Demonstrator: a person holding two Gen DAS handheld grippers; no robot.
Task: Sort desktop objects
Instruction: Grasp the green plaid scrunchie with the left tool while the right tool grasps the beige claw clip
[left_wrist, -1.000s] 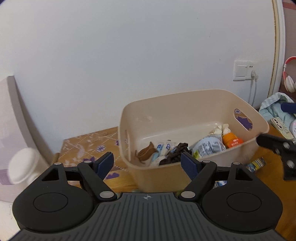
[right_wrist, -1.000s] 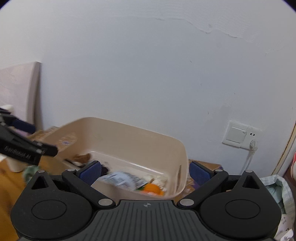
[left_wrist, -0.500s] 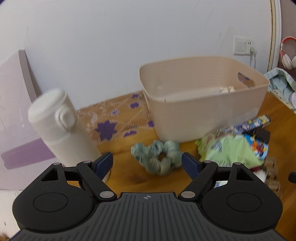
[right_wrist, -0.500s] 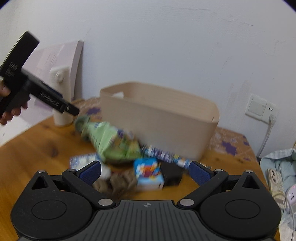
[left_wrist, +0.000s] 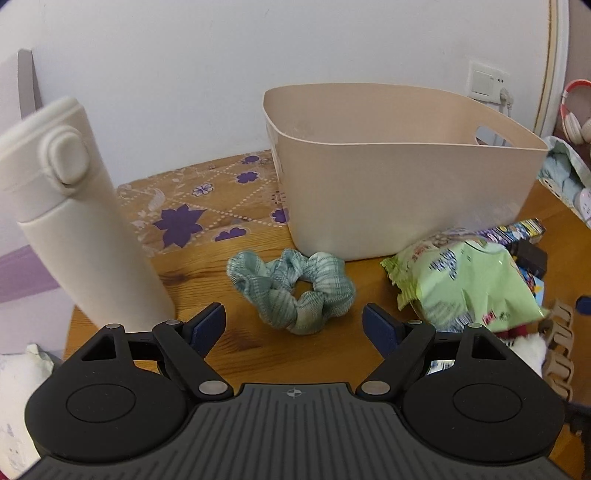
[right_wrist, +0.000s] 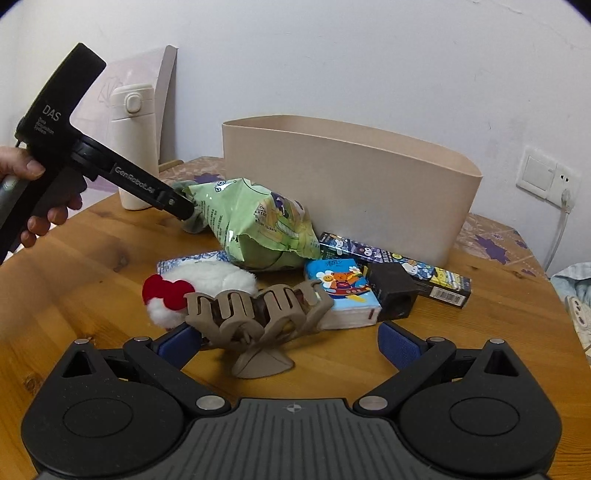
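A green scrunchie (left_wrist: 291, 291) lies on the worktop (left_wrist: 207, 273) at 12 o'clock from the left tongs (left_wrist: 294, 326), spread wide and empty. Right tongs (right_wrist: 286, 341), also wide and empty, flank a hair claw (right_wrist: 258, 314). Judged step: approach; next, close in, then lift toward the bin (left_wrist: 399, 192).

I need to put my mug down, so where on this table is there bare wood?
Bare wood lies left of the plush toy and below the left gripper. Smaller gap between bottle and scrunchie. Crowded in front of the bin.
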